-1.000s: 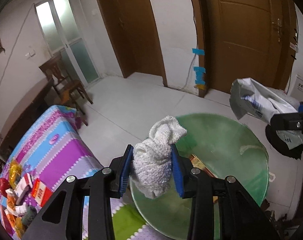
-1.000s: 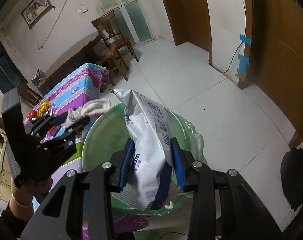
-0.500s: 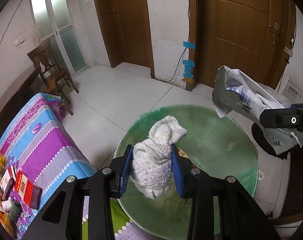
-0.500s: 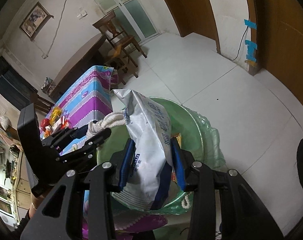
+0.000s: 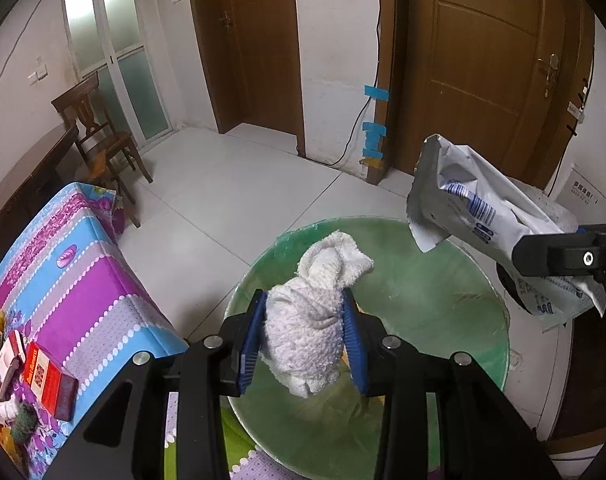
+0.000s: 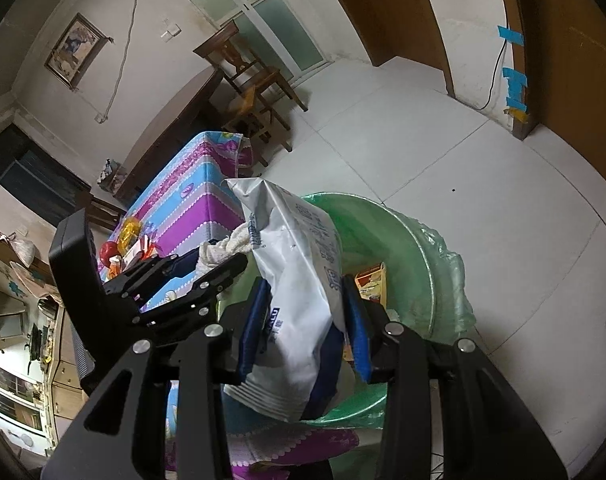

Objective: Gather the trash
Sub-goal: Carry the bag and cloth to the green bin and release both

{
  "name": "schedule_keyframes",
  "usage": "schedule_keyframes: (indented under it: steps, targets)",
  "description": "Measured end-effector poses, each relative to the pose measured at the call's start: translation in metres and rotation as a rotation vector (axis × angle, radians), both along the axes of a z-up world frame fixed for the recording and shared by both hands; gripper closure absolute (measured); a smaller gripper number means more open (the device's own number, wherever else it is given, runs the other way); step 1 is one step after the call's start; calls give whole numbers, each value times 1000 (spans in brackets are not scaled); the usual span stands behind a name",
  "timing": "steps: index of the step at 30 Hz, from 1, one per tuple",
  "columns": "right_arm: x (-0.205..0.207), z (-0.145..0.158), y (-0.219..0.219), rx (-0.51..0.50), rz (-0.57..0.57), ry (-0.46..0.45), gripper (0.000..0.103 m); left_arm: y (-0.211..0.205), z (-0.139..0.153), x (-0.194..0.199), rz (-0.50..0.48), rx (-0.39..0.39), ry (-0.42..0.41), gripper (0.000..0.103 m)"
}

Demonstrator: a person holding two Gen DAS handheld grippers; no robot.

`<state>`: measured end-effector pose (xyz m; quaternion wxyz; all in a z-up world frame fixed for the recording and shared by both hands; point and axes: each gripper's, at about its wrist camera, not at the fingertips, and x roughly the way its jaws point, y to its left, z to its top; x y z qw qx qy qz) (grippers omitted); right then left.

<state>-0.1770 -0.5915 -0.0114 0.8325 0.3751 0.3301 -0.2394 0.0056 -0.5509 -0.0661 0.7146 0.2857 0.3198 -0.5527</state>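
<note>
My left gripper (image 5: 305, 334) clamps a white cloth (image 5: 315, 312) above the green-lined bin (image 5: 443, 280); my right gripper (image 6: 303, 330) pinches a crumpled wrapper (image 6: 299, 280) over it. Only the right view shows yellow packaging (image 6: 369, 280) inside the bin. Left of both stands a striped tablecloth (image 5: 63, 268); ahead, white floor tiles (image 5: 231, 188).

Both wrist views look down along their jaws, close above the green-lined bin (image 5: 483, 300) (shared, with the tabletop (image 6: 191, 204)).
</note>
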Motion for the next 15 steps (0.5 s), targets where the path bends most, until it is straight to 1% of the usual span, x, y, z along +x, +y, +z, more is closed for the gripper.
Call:
schedule_keyframes:
  steps: [2,3,4,5,6,7,9,15]
  targets:
    - [0,-1,0,-2,2,5,65,-1,1,-1,2,0,1,65]
    - [0,-2,0,-3,2,6,62,-2,2,-1,-2,-3,1,64]
    - [1,-4,-2,5,3,2,56,-2,2,-1,-5,-3,0,64]
    - [1,-4,-3,7,-1,3,49,-3,2,-1,-1,-3,-8,59]
    - [0,-4,-4,4,-16,10,33,-3,2,-1,2,-3,-11,52]
    - [-3,-4,-7,-6,-41,19,30,-3,3,-1,-1,-6,-7,48]
    - [-6,-4,-8,-12,-49,13,30,-2,4,-2,-9,-19,-1,36]
    - [-12,0,-3,-40,-57,22,31,-2,1,-4,6,-14,-19,36]
